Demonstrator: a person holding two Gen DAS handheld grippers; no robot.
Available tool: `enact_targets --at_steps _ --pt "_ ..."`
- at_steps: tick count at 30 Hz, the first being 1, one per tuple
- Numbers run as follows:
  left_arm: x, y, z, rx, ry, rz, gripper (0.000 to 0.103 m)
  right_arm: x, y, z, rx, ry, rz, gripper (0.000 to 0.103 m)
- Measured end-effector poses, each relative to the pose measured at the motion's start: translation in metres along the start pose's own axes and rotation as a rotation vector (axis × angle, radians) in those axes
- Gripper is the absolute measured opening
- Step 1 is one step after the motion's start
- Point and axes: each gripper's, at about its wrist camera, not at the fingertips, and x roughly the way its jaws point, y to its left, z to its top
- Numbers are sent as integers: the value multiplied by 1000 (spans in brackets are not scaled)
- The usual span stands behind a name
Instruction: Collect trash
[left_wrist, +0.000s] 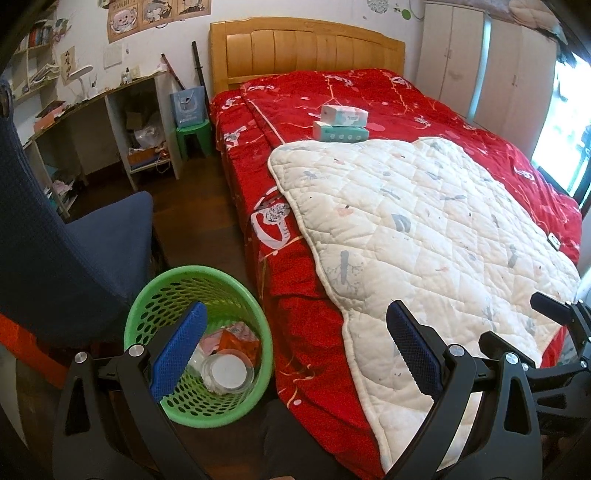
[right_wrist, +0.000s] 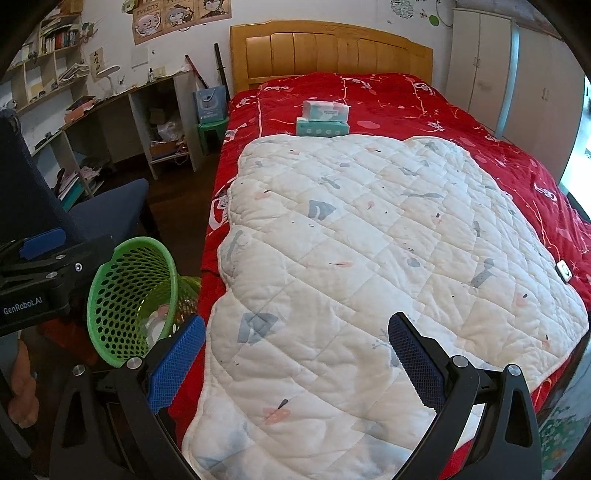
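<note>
A green perforated waste basket (left_wrist: 147, 295) stands on the floor beside the bed; it also shows in the right wrist view (right_wrist: 122, 295). Inside it lie a clear plastic cup with a white lid (left_wrist: 227, 371) and crumpled wrappers (left_wrist: 238, 334). My left gripper (left_wrist: 295, 325) is open and empty, its left finger over the basket and its right finger over the white quilt (left_wrist: 424, 229). My right gripper (right_wrist: 297, 332) is open and empty above the quilt (right_wrist: 369, 240). It also shows at the right edge of the left wrist view.
The bed has a red cover (right_wrist: 406, 103) and a wooden headboard (right_wrist: 332, 55). Two tissue packs (right_wrist: 325, 118) are stacked near the pillow end. A blue chair (left_wrist: 74, 240) stands left of the basket. A cluttered desk and shelves (right_wrist: 92, 110) line the left wall; a wardrobe (right_wrist: 498, 74) stands right.
</note>
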Motion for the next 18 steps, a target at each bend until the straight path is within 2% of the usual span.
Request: enact_targets --at_steps 18 --pt "3 -18 4 35 1 0 96 -7 -21 -2 40 -13 -52 96"
